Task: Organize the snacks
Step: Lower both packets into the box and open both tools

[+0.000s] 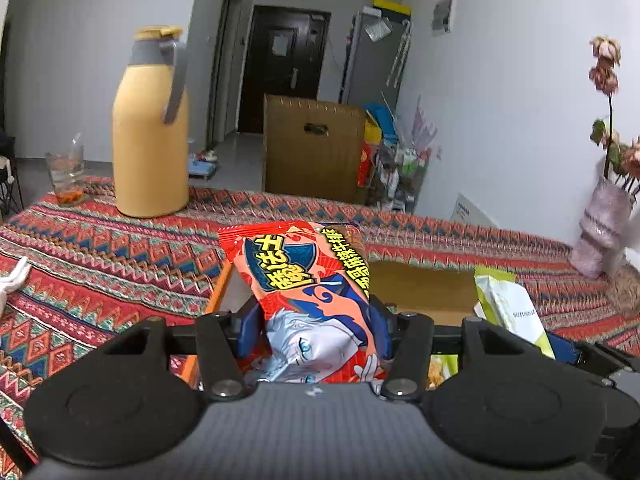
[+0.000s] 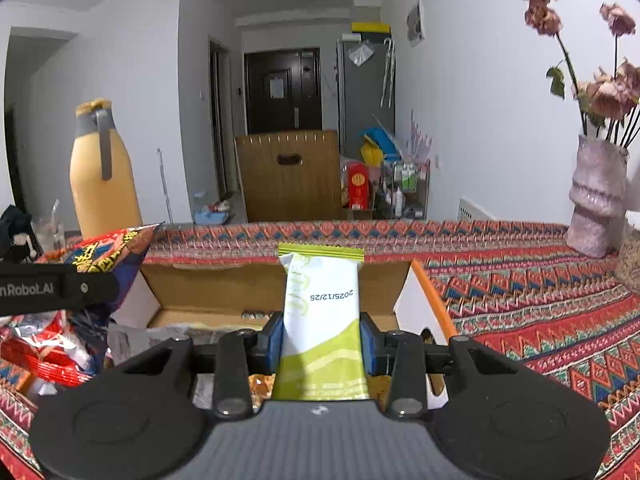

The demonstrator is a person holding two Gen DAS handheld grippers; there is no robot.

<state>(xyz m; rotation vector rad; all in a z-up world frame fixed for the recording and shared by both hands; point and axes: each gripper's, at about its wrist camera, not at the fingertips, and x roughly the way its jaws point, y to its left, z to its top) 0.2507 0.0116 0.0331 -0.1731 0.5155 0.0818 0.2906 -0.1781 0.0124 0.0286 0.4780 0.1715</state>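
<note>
Your left gripper [image 1: 314, 320] had its blue pads clamped on the red snack packet [image 1: 308, 280], held up over the open cardboard box [image 1: 420, 284]. Your right gripper [image 2: 322, 340] squeezed the white-and-green packet [image 2: 324, 312] the same way, above that box on the patterned tablecloth [image 2: 540, 300]. Yellow thermos [image 1: 150, 132] stood beyond, vase [image 2: 596, 196] far right.

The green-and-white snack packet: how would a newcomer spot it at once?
Start at the open cardboard box on the patterned tablecloth. Above it, the right gripper clamps the green-and-white snack packet. Unlike the red cartoon-printed packet in the left gripper, it shows the date 2025/12/25.
</note>
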